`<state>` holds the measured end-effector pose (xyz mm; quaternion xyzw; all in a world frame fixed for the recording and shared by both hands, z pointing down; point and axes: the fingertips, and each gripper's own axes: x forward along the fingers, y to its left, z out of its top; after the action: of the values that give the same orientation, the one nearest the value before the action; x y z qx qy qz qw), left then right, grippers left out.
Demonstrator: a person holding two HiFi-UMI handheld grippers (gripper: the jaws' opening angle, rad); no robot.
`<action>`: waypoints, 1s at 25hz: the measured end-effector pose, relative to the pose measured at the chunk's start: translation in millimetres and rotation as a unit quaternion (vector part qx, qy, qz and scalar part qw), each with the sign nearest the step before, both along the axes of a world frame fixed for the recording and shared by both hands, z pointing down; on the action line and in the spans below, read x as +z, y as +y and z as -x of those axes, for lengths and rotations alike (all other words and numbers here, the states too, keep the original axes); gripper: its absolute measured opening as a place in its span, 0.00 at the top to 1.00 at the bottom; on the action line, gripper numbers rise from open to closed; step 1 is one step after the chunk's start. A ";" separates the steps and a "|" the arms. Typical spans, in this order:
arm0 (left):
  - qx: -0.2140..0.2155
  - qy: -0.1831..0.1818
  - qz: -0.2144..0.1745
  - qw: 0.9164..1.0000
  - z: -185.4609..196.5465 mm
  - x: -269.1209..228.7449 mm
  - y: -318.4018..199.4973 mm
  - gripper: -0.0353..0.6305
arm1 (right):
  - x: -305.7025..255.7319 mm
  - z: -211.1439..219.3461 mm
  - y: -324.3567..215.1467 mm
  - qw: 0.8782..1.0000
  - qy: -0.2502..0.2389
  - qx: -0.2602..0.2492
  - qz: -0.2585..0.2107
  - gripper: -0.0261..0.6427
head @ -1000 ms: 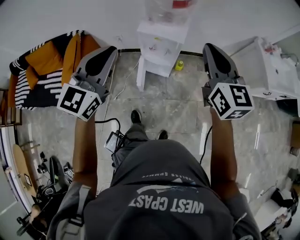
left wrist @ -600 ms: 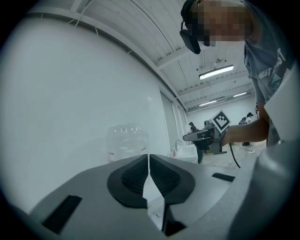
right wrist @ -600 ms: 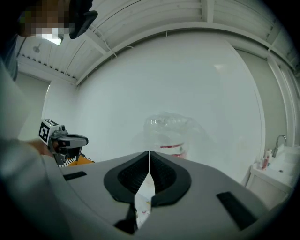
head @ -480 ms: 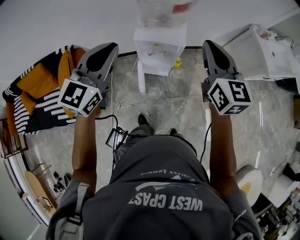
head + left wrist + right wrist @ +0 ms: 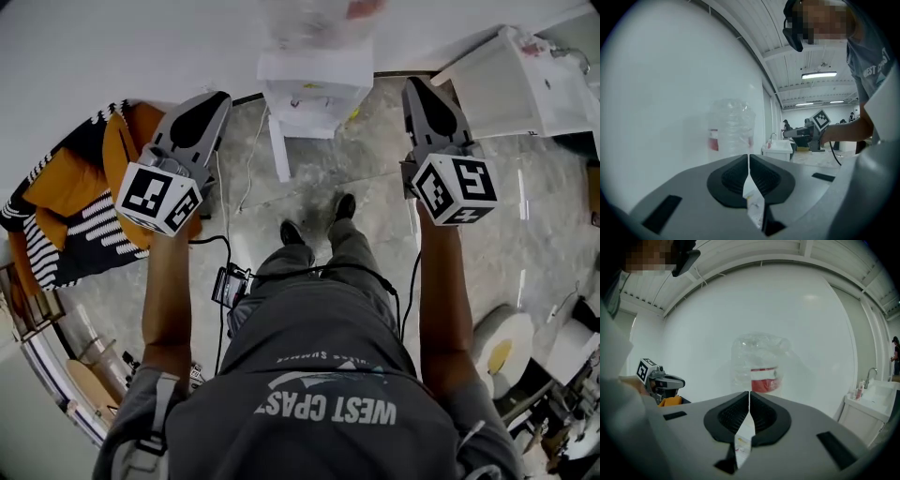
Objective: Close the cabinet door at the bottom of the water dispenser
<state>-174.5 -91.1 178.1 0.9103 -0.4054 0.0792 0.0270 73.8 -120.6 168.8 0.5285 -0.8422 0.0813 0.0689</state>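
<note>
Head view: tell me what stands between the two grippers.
In the head view, the white water dispenser stands between the left gripper and the right gripper, its bottom cabinet door swung open over the marble floor.

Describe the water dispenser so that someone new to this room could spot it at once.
Look along the white back wall, between the orange and black striped cloth and the white sink cabinet. The white box-shaped water dispenser stands there; only it carries a clear plastic bottle with a red label on top.
</note>
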 end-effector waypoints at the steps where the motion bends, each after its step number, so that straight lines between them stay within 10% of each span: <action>1: -0.001 0.001 0.006 1.000 -0.9 8.0 -4.1 0.91 | 8.0 -1.6 -5.4 1.000 0.000 0.000 0.004 0.92; 25: -0.048 -0.028 0.212 0.976 16.8 313.3 -59.8 0.91 | 268.4 -35.6 -55.4 0.990 -0.002 0.047 0.133 0.91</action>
<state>-191.2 -151.0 491.4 0.8610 -0.4229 0.1877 0.2114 109.4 -176.0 437.2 0.5533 -0.7983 0.1972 0.1332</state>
